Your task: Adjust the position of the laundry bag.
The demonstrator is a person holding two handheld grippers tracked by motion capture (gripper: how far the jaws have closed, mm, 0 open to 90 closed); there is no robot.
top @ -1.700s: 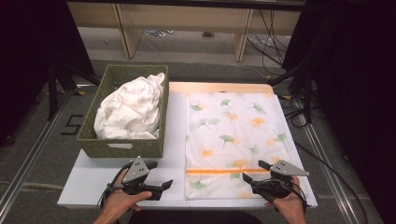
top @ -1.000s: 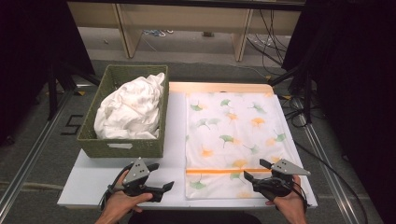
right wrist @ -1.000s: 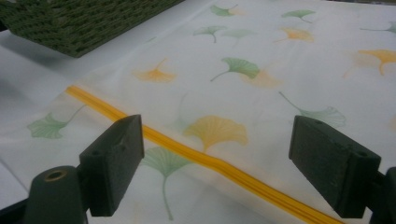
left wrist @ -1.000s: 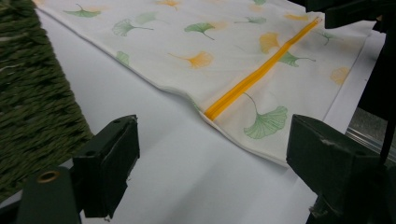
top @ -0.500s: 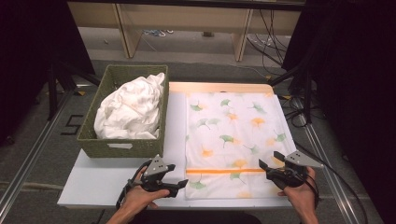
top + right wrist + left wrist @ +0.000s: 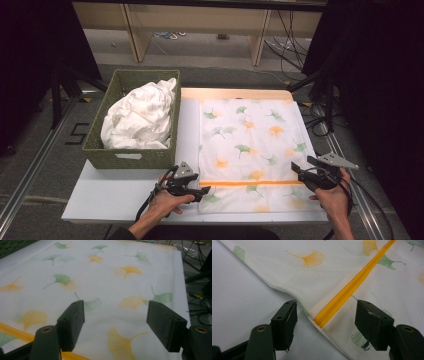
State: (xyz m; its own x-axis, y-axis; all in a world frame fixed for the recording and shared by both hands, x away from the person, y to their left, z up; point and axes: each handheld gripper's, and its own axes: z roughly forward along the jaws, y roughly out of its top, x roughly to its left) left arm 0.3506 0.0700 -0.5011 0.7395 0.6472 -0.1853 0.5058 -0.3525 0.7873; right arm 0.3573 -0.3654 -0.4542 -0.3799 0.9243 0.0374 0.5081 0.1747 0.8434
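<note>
Cloth point(image 6: 250, 150) edge between left gripper point(image 6: 325, 315) jaws, closing, unpinched | right gripper point(image 6: 116, 320) jaws apart above it

A thin, finely ribbed matt cloth point(image 6: 250, 150) with an orange zip tape point(image 6: 352, 286) is lying on a smooth white matt tabletop point(image 6: 130, 197), beside a rough woven basket point(image 6: 125, 157) holding crumpled white fabric point(image 6: 140, 117)

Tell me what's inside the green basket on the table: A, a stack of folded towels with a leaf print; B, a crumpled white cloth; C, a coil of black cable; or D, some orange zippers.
B: the green basket holds a crumpled white cloth that bulges above its rim, while the leaf-print cloth lies flat on the table beside it.
</note>
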